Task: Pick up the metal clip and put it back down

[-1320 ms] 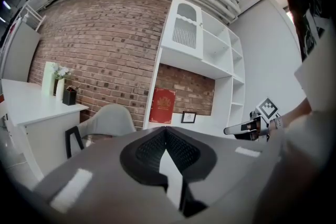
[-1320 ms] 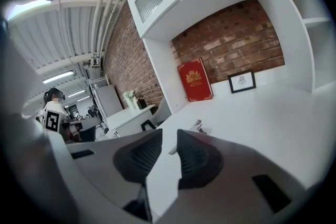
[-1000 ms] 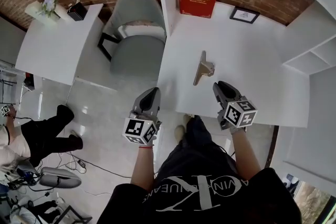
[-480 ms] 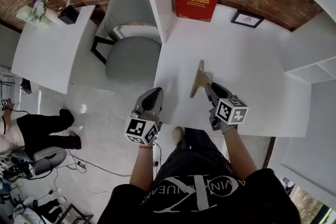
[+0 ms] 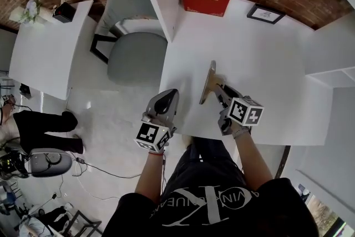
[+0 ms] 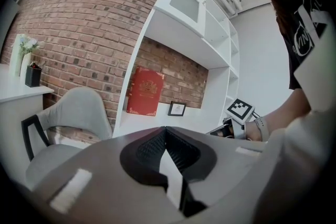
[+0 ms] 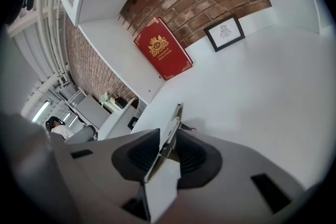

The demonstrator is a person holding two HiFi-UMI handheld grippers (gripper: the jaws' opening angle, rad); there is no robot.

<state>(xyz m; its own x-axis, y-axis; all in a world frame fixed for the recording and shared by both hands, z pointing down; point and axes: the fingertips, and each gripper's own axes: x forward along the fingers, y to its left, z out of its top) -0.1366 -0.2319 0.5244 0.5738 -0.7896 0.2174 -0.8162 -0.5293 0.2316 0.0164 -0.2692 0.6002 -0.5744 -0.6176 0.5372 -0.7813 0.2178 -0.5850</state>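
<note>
Right gripper (image 5: 220,89) forward; clamped on metal clip (image 7: 176,118)

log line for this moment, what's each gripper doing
phase: grasp | right gripper: shut on flat grey metal clip | left gripper: shut, empty | clip: on white desk

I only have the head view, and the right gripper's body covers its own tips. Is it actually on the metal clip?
Observer: Yes. In the right gripper view, the right gripper has its jaws closed on the metal clip, which stands on edge between them and sticks out past the tips.
Operator: And the left one, is it carrying anything?
Observer: No. The left gripper view shows the left gripper with its jaws together at the tips and nothing between them.
</note>
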